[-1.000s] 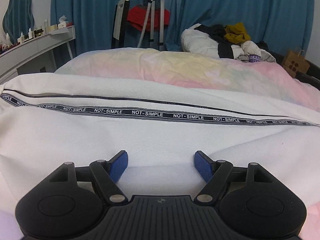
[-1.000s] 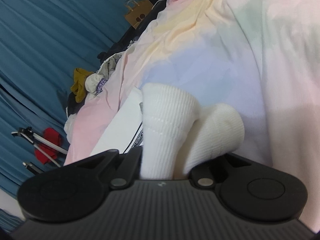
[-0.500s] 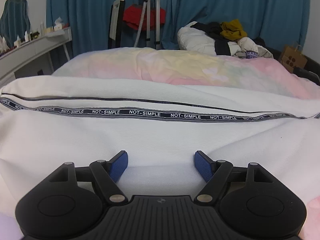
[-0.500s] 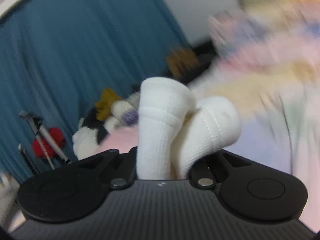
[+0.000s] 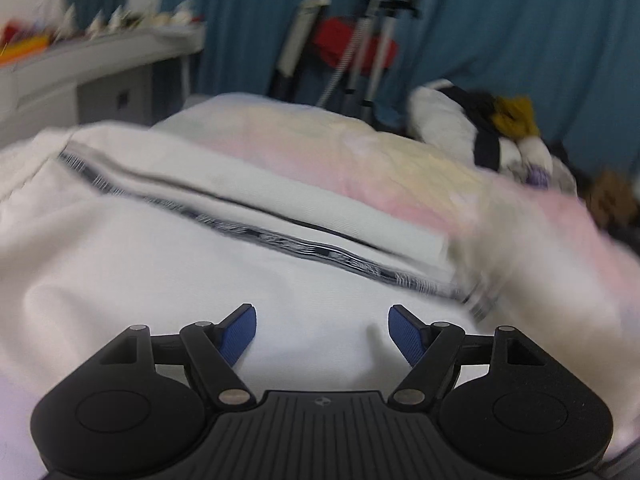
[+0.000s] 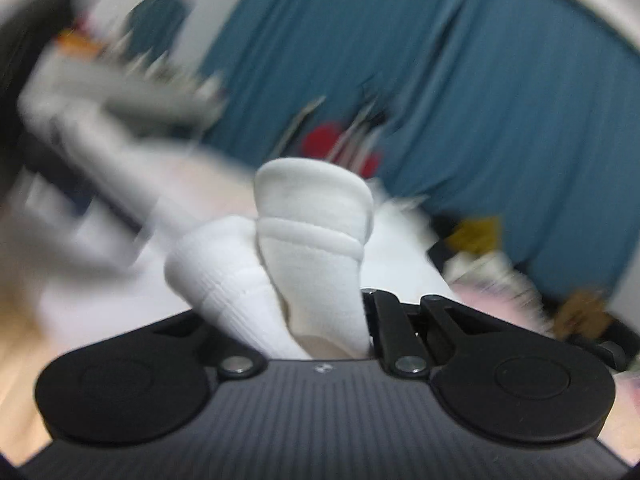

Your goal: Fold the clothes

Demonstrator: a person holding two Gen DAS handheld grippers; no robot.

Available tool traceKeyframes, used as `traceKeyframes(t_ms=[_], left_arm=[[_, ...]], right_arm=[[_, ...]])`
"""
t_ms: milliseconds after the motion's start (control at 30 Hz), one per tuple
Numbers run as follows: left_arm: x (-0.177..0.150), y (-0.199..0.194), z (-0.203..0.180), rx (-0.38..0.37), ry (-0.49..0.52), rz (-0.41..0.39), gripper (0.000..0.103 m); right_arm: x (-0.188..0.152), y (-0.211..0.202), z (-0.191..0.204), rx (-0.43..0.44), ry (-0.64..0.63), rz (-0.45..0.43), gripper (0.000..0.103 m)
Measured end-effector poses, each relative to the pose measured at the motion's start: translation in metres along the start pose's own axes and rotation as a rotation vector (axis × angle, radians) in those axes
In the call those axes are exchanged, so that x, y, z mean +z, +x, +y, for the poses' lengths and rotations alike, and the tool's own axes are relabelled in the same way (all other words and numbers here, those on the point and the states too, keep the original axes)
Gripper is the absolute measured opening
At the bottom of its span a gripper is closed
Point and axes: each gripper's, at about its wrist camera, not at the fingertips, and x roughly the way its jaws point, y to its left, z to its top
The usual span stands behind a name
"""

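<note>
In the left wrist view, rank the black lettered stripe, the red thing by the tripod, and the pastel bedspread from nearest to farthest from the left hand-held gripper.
From the left hand-held gripper, whose jaws stand open:
1. black lettered stripe, just ahead on the white garment.
2. pastel bedspread, beyond the garment.
3. red thing, at the back by the blue curtain.
</note>
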Motion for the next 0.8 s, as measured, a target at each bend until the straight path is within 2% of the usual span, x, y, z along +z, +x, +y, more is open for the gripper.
traceKeyframes(t_ms=[67, 200, 267, 333, 400, 567, 700, 800], left_arm=[[0.009, -0.006, 0.010, -0.017, -0.065, -0.006, 0.075], [0.028, -0.024, 0.019, -0.077, -0.130, -0.055, 0.075], [0.034, -0.033, 0.019, -0.109, -0.133, -0.085, 0.075], [0.037, -0.037, 0.018, -0.127, -0.125, -0.104, 0.075], [0.037, -0.037, 0.020, -0.133, -0.132, -0.101, 0.075], [0.038, -0.039, 0.020, -0.167, -0.151, -0.101, 0.075], [0.034, -0.038, 0.018, -0.154, -0.145, -0.102, 0.075], [0.029, -0.033, 0.019, -0.158, -0.155, -0.079, 0.075]], right_arm=[[-0.010, 0.007, 0.019, 0.012, -0.051, 0.050, 0.011], [0.006, -0.003, 0.012, 0.000, -0.008, 0.023, 0.011], [0.016, -0.007, 0.013, 0.012, 0.020, 0.013, 0.011], [0.017, -0.001, 0.031, 0.043, 0.037, 0.036, 0.011], [0.015, 0.006, 0.044, 0.035, 0.050, 0.020, 0.011], [0.039, -0.004, 0.028, 0.092, 0.173, -0.054, 0.011], [0.025, 0.015, 0.031, 0.161, 0.212, 0.017, 0.013], [0.022, 0.013, 0.033, 0.168, 0.213, -0.007, 0.016]])
